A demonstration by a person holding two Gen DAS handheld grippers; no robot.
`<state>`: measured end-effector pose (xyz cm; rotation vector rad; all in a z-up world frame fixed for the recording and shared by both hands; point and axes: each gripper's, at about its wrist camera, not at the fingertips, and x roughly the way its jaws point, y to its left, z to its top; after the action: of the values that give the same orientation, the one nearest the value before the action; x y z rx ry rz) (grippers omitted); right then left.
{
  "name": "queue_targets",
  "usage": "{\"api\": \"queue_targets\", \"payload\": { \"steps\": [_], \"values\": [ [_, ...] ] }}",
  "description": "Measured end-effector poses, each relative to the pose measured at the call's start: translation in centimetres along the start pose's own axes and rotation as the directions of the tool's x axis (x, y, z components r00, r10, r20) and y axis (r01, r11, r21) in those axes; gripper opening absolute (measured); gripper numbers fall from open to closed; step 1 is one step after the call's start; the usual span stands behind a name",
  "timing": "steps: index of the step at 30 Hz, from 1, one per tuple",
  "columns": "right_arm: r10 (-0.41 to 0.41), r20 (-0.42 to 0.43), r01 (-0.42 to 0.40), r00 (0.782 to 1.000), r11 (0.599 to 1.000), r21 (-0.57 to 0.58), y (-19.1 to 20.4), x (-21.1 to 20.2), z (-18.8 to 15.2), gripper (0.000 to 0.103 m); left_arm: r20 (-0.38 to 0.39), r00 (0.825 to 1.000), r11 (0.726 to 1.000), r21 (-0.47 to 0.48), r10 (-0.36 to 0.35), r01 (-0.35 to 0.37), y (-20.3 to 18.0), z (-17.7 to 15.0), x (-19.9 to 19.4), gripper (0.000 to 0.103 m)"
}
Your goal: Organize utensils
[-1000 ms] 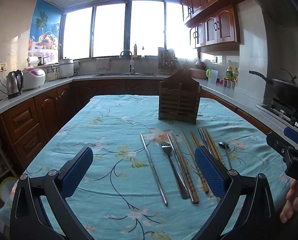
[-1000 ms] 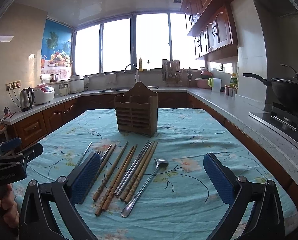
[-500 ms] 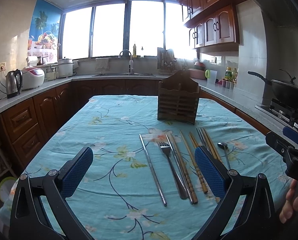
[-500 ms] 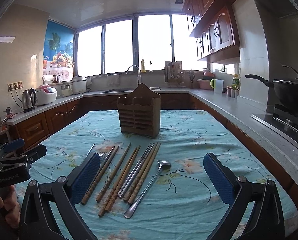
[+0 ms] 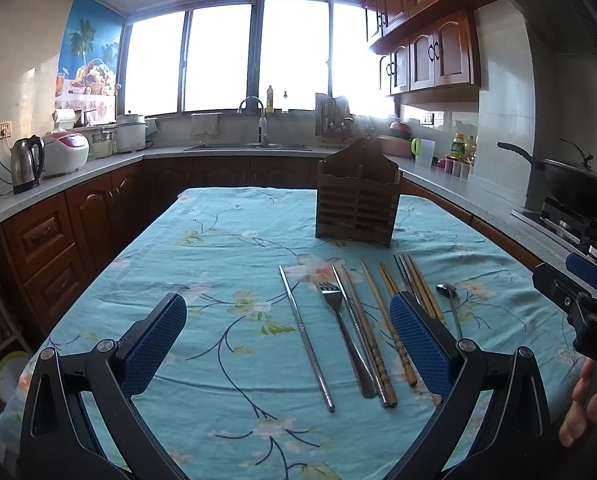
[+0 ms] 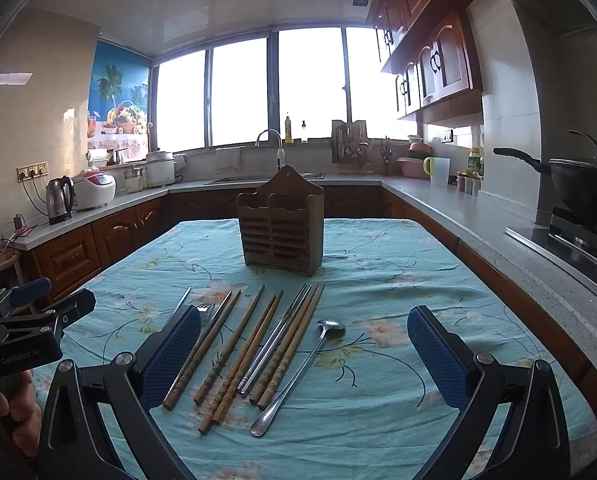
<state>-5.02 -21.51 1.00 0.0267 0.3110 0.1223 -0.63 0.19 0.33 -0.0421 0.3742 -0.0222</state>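
Observation:
A brown wooden utensil holder [image 5: 357, 203] [image 6: 281, 227] stands upright on the table past a row of utensils. The row holds a metal chopstick [image 5: 305, 336], a fork [image 5: 343, 328], several wooden chopsticks [image 5: 390, 320] [image 6: 242, 352], metal chopsticks [image 6: 276, 338] and a spoon [image 5: 452, 302] [image 6: 298, 376]. My left gripper [image 5: 286, 336] is open and empty above the near left of the row. My right gripper [image 6: 304, 354] is open and empty, hovering over the chopsticks and spoon.
The table wears a teal floral cloth [image 5: 218, 264]. Counters with wooden cabinets run around it, with a kettle [image 5: 26, 164] on the left, a sink [image 5: 254, 145] at the back and a black wok [image 5: 578, 188] on the stove at right.
Both grippers have drifted slightly forward and lower toward the utensils, the right one more. Both stay open. Nothing on the table has moved.

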Motion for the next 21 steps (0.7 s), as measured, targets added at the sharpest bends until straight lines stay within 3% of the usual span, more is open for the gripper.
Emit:
{"api": "queue_targets", "payload": {
  "steps": [5, 10, 19, 21],
  "values": [
    [0.007, -0.008, -0.007, 1.0, 1.0, -0.001, 0.0, 0.3, -0.1, 0.103, -0.024, 1.0, 1.0, -0.03, -0.008, 0.007, 0.6, 0.0, 0.8, 0.103],
    [0.024, -0.03, -0.023, 0.999, 1.0, 0.011, -0.3, 1.2, -0.1, 0.103, -0.096, 0.994, 0.996, -0.075, -0.052, 0.044, 1.3, 0.1, 2.3, 0.103],
    [0.104, -0.129, -0.094, 0.986, 0.992, 0.08, -1.5, 4.2, 0.4, 0.103, -0.234, 0.965, 0.99, -0.097, -0.12, 0.1, 0.7, 1.2, 5.9, 0.103],
    [0.13, -0.157, -0.113, 0.979, 0.987, 0.112, -2.1, 5.0, 0.4, 0.103, -0.272, 0.951, 0.986, -0.11, -0.15, 0.124, 0.5, 1.5, 7.1, 0.1]
  ]
}}
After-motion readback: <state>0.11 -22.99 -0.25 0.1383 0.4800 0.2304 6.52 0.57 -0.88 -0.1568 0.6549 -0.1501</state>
